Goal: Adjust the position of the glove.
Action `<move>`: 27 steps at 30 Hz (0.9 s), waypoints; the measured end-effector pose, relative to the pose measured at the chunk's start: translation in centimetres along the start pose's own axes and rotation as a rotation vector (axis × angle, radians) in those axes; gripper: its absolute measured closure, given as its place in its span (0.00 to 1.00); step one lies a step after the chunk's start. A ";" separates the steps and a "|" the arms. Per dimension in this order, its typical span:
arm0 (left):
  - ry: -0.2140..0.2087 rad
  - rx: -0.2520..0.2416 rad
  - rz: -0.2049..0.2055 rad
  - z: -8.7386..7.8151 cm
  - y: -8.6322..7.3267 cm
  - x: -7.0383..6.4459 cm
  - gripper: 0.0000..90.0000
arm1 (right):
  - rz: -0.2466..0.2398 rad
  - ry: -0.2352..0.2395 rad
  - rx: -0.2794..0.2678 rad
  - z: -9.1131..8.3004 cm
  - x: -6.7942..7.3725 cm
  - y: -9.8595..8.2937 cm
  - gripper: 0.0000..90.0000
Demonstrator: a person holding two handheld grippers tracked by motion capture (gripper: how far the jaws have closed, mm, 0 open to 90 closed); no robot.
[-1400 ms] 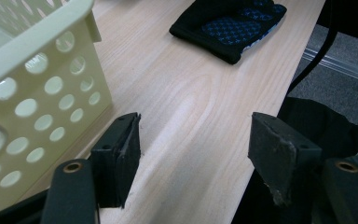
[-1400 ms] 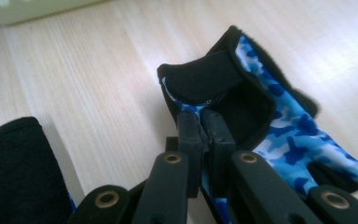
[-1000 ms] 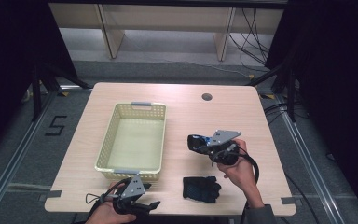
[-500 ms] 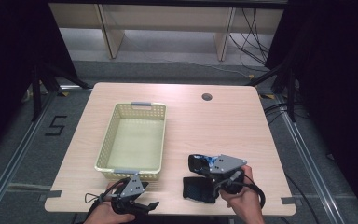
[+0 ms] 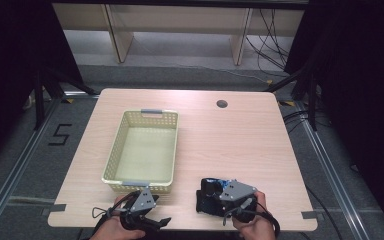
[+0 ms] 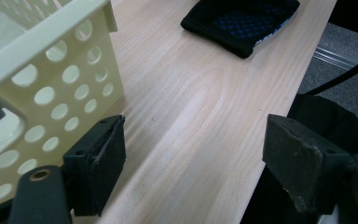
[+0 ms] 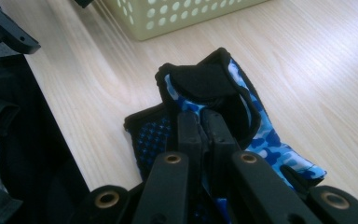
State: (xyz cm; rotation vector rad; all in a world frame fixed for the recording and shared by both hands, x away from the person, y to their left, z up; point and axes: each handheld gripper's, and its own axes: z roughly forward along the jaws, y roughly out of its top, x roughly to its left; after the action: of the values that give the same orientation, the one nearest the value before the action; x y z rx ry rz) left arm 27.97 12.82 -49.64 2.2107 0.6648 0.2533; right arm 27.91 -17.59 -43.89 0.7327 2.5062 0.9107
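Observation:
A blue camouflage and black glove is pinched between the jaws of my right gripper, which is shut on it. Under it, a second black glove with blue dots lies flat on the table. From the high view, my right gripper is near the front edge, over this black glove. My left gripper stands open with nothing between its jaws, close to the cream basket's near corner. The black glove shows farther off. In the high view the left gripper is at the table's front edge.
The cream perforated basket with grey handles stands left of centre and looks empty. A round cable hole lies at the back right. The table's front edge runs just beside both gloves. Dark clothing fills the space below that edge.
My right gripper has come from the middle right of the table toward the front edge, carrying the blue glove onto the black glove. The left gripper has stayed put.

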 end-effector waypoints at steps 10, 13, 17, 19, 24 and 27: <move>-0.005 0.009 -0.024 0.2 -0.1 -0.1 0.20 | -0.038 -0.024 0.021 0.5 1.3 -0.1 0.98; -0.009 0.010 -0.006 0.2 -0.1 -0.1 0.20 | -0.023 -0.033 0.031 0.6 1.6 -0.2 0.98; -0.011 0.010 -0.022 0.2 -0.1 -0.2 0.20 | -0.040 -0.031 0.050 1.0 1.7 -0.3 0.98; -0.008 0.016 -0.023 0.3 -0.1 -0.2 0.20 | -0.041 -0.027 0.056 1.3 1.8 -0.4 0.97; -0.012 0.025 0.007 0.4 -0.1 -0.1 0.21 | -0.013 -0.013 0.075 1.8 2.2 -0.5 0.97; -0.021 0.027 0.004 0.3 -0.1 -0.2 0.21 | -0.010 -0.008 0.089 2.2 2.3 -0.7 0.97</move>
State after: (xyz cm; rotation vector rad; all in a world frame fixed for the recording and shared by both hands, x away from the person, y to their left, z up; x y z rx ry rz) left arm 27.92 12.60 -49.94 2.2377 0.6553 0.2240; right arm 26.96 -15.62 -46.35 0.7497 2.5546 0.7955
